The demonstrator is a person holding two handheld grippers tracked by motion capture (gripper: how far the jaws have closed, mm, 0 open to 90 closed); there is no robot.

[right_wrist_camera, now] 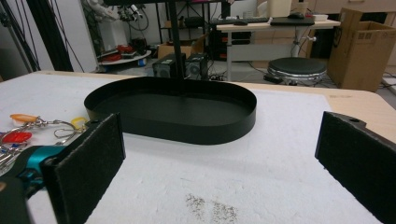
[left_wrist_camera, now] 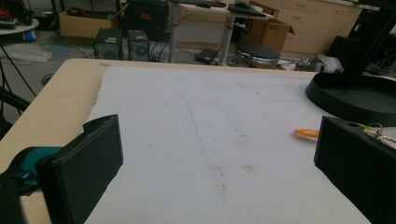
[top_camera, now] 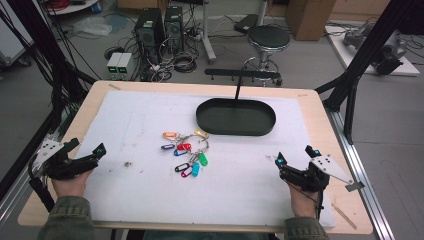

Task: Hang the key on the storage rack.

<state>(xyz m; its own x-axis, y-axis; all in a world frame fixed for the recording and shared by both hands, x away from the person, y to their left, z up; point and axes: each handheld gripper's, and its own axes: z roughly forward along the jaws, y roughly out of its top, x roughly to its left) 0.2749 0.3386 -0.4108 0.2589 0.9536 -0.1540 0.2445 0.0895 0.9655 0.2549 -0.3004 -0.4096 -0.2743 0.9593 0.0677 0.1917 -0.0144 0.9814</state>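
High view: both tongs rest low at the near edge of the white mat (top_camera: pixel 150 195), left gripper (top_camera: pixel 101 148) at the near-left corner, right gripper (top_camera: pixel 295 156) at the near-right. Jaws stand wide on both, nothing between them; both gripper views confirm this, with bare mat in the gap.

Work item looks like the bunch of key tags (top_camera: pixel 186 152) on rings: orange, red, blue, green, purple, black, yellow. It lies between the two tongs and a bit ahead of them, roughly mid-mat, well apart from either. From the right gripper view it sits off past the left jaw; from the left gripper view an orange tag (left_wrist_camera: pixel 306 133) pokes out beside the right jaw.

Progress, my read: not started. Tags untouched, black oval tray (top_camera: pixel 260 131) empty. Tray is ahead of the right gripper, just beyond the tags. Likely destination, but that's a guess.

Left to do: reach, grip the bunch, carry, drop.

Obstacles: none on the mat between tongs and tags. A black stand post (top_camera: pixel 238 90) rises at the tray's far side; watch it on the drop. Tags splay loosely and could snag or dangle.
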